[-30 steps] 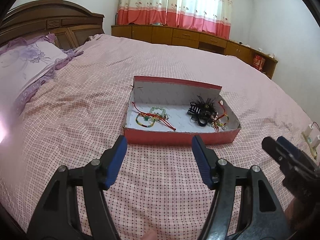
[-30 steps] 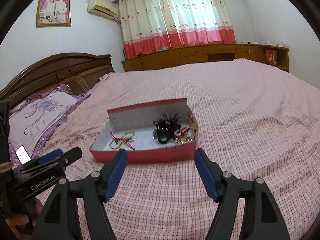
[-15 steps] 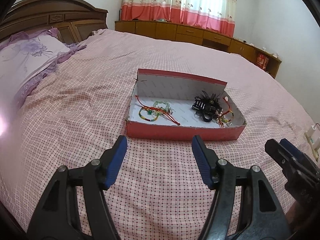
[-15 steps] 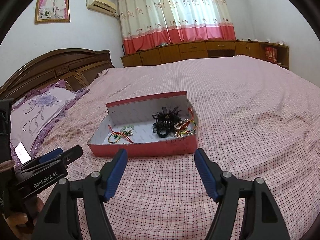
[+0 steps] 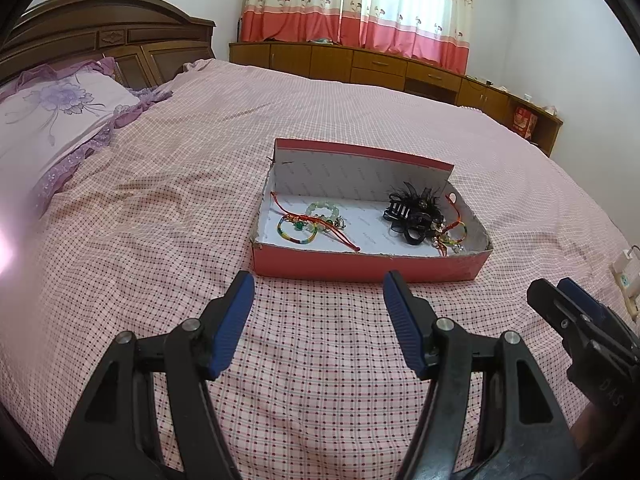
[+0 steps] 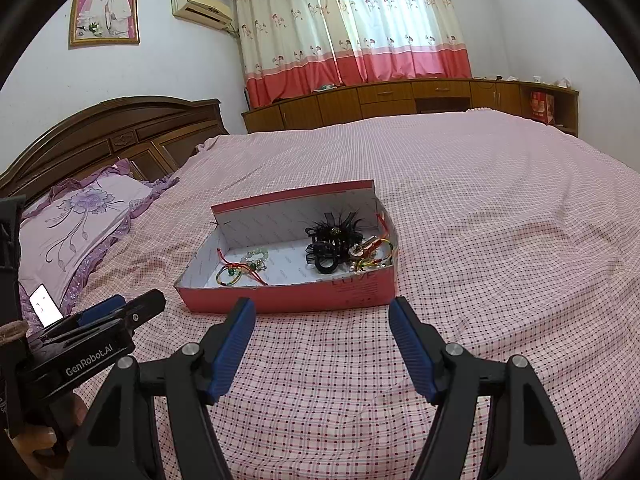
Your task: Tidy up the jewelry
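Bedroom first: pink-and-cream flowered curtains (image 6: 352,28) hang along the top of both frames over a long low wooden cabinet (image 6: 400,100), and a dark carved wooden headboard (image 5: 100,36) fills the upper left. Filling the middle, a wide bed under a pink checked bedspread (image 5: 160,200), with a lilac flowered pillow (image 5: 52,120) at the left edge. Upper left in the right wrist view there's a framed portrait (image 6: 105,11) on the wall and a white air conditioner (image 6: 202,10) beside it.

Centre of frame now: a shallow red cardboard box with a white lining (image 5: 372,266) sits on the bedspread, lid flap standing up at its far side. Inside, on the left, a pale green bead bracelet (image 5: 322,211) and a multicoloured cord bangle with red string (image 5: 298,232) lie together. On the right, a black feathered hair clip (image 5: 416,212) is piled against another red-and-gold cord bracelet (image 5: 454,236) in the box's right corner.

Bottom of frame, the left claw (image 5: 318,300), black arms with blue pads, hovers over the bedspread just short of the box, fingers spread apart, nothing between them. The right claw (image 6: 322,326) does likewise, fingers spread and empty. A small lit phone (image 6: 45,304) lies at the left edge by the pillow.
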### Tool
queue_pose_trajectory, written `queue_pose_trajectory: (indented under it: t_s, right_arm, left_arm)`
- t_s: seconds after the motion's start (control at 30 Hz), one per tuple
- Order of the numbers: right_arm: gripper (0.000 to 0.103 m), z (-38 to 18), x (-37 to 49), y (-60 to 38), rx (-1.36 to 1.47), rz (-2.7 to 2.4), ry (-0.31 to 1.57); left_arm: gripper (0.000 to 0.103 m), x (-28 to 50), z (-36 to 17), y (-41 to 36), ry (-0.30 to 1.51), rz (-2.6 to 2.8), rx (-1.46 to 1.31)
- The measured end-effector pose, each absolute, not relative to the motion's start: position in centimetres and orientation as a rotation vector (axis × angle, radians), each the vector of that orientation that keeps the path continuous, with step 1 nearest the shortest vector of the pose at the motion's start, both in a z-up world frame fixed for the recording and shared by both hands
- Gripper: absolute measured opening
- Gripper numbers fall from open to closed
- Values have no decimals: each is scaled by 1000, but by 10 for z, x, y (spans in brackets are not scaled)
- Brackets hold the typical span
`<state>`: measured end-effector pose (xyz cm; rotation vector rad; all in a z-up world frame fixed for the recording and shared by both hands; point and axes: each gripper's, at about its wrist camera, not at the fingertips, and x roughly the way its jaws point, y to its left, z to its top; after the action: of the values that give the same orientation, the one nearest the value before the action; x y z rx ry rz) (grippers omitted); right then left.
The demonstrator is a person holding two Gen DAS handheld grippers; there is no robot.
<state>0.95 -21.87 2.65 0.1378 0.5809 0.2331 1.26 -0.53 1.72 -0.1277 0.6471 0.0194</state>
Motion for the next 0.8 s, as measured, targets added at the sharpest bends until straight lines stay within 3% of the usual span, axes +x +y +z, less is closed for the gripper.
queue_pose_trajectory:
  t_s: [0.8]
  right_arm:
    - [72, 26, 10, -218, 138, 233, 584]
  left_arm:
    - [59, 13, 18, -7, 639, 15, -126]
